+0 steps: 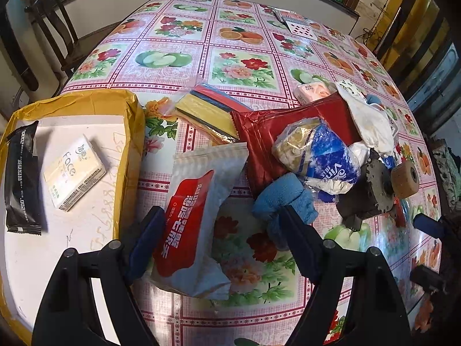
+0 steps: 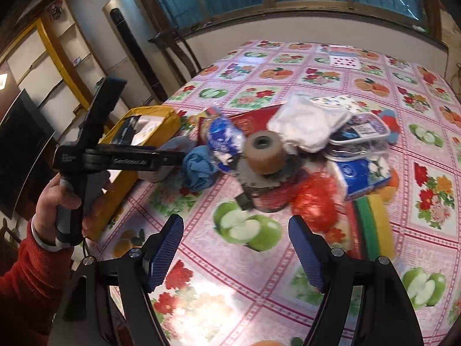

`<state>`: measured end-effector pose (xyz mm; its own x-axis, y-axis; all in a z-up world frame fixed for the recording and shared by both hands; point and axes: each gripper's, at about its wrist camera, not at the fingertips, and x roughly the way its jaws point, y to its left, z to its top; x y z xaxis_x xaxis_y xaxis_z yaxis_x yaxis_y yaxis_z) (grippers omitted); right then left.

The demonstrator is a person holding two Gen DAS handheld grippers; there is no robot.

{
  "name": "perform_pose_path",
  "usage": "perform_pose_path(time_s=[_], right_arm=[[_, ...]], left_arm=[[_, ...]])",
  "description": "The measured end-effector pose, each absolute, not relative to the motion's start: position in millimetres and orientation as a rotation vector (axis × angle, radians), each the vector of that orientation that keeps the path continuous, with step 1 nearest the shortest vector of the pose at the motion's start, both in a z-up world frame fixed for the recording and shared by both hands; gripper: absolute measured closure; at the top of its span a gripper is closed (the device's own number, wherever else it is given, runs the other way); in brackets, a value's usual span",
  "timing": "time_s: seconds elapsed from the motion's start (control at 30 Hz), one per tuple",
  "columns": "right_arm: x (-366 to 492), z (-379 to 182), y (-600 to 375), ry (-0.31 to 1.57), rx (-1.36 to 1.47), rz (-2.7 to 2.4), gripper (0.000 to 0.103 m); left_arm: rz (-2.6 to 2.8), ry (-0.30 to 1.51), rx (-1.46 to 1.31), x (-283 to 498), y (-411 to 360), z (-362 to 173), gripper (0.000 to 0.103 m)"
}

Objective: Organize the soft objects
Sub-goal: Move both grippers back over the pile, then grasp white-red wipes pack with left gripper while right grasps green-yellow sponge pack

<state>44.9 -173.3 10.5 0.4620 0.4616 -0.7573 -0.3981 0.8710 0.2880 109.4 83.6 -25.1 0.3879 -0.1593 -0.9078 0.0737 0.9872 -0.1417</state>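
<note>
My left gripper (image 1: 222, 242) is open, low over the table's near edge. A white-and-red pouch (image 1: 196, 216) lies between its fingers, untouched as far as I can tell. A crumpled blue cloth (image 1: 285, 201) rests against the right finger. Behind them are a red foil bag (image 1: 288, 132), a blue-and-white tissue pack (image 1: 319, 150) and a white cloth (image 1: 368, 121). At the left, a yellow-taped box (image 1: 129, 132) holds a cream tissue pack (image 1: 75, 173) and a black packet (image 1: 23, 178). My right gripper (image 2: 237, 253) is open and holds nothing, short of the pile, with the blue cloth (image 2: 198, 167) to the left.
A dark metal part with a tan roller (image 2: 262, 152) stands in the pile. Around it are a red mesh bag (image 2: 314, 199), a blue tissue box (image 2: 366, 176), coloured sheets in a plastic sleeve (image 1: 210, 106) and a pink tissue pack (image 1: 314, 90). Playing cards (image 1: 299, 23) lie far back. A hand (image 2: 57, 201) holds the left gripper's handle.
</note>
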Motion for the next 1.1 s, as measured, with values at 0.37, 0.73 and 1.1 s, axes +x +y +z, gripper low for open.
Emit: perform_pose_path(time_s=[0.37,0.73,1.1], right_arm=[[67.8,-0.5,-230.3,0.973,0.013,0.341,0.025],[96.5,-44.8,-234.3,1.117,-0.090,0.324,0.028],[97.8,-48.5,-228.6,1.088,-0.210,0.301,0.030]], left_arm=[[-0.130,1.199,-0.158,111.6,95.1,-30.6,0.021],[-0.102,1.234,-0.115,107.9,91.0,-34.8,0.021],[-0.099,1.237,-0.065,112.9,86.1,-38.7,0.022]])
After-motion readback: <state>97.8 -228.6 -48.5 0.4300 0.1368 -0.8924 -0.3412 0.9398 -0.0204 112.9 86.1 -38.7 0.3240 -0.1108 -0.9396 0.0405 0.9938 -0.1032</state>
